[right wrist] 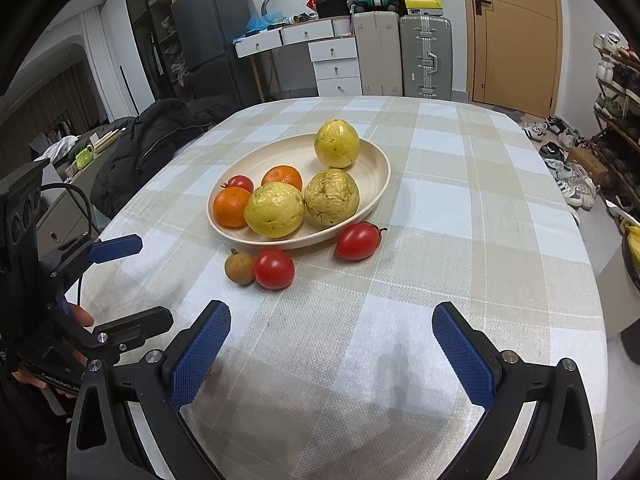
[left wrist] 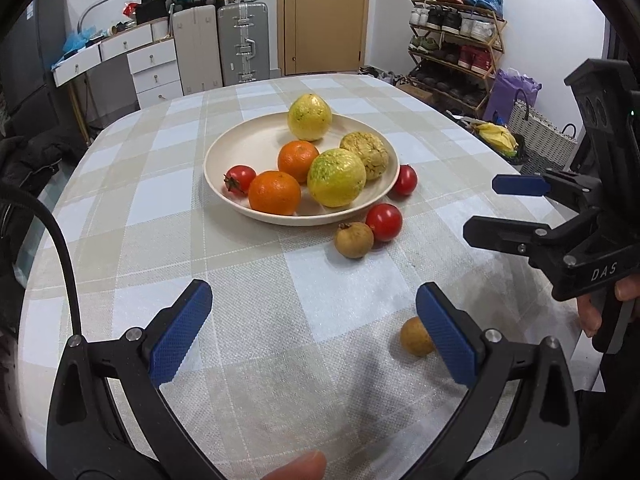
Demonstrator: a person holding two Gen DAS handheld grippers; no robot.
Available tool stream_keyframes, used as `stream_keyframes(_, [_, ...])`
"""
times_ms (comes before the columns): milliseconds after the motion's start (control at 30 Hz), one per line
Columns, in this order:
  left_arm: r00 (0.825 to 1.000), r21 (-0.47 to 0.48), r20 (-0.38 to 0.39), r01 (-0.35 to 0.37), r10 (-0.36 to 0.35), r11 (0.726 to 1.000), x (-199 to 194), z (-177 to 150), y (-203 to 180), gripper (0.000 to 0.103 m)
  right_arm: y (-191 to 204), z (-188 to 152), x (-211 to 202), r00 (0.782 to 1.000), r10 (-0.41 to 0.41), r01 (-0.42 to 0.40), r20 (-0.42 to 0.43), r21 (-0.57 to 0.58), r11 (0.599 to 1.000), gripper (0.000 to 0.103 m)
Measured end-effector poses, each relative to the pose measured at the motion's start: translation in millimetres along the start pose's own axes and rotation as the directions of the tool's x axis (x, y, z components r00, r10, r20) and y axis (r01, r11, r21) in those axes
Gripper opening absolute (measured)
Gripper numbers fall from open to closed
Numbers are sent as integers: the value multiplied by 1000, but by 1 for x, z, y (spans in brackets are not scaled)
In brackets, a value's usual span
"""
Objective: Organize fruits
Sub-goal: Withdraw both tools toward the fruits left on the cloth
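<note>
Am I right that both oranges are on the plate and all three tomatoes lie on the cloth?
Not quite. Both oranges are on the plate, but only two tomatoes lie on the cloth; the third tomato is on the plate, as the left wrist view shows.

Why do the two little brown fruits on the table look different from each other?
The far brown fruit sits close to the plate, right up against a red tomato, with a small stem stub on top. The near brown fruit lies alone, partly hidden behind the left gripper's blue pad, with no stub showing. Both are small, round, tan and off the plate.
</note>
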State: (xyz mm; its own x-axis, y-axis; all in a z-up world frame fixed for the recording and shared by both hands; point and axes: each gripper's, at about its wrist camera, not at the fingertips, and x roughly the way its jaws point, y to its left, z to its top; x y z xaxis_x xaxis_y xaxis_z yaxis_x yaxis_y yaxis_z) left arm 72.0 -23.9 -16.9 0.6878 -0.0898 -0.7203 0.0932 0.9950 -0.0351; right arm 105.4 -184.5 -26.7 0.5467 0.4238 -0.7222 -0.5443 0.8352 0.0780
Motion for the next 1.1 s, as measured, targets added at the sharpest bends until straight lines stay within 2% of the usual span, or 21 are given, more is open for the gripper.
stream_keyframes(300, [1000,38,-24,10,-9,999,4,-6,-15,102,1,0,-2,1000,-5,4,-6,-15,1000,103])
stream_keyframes(633, [996,116,-86,33,-23,993,15,-13,-32,102,0,-1,1,1000,-17,16,-10,-7,1000,103])
stream_keyframes(933, [991,158,-123,77,-58,984,18,-18,-42,101,2,-2,3,1000,-15,14,-20,-16,1000,103])
stream_keyframes(1000, [990,160,-124,83,-63,984,17,-18,-42,98,2,-2,3,1000,-15,15,-21,-15,1000,103])
stream_keyframes(1100, [986,166,-143,104,-81,981,18,-19,-43,87,2,-2,3,1000,-17,16,-21,-12,1000,103])
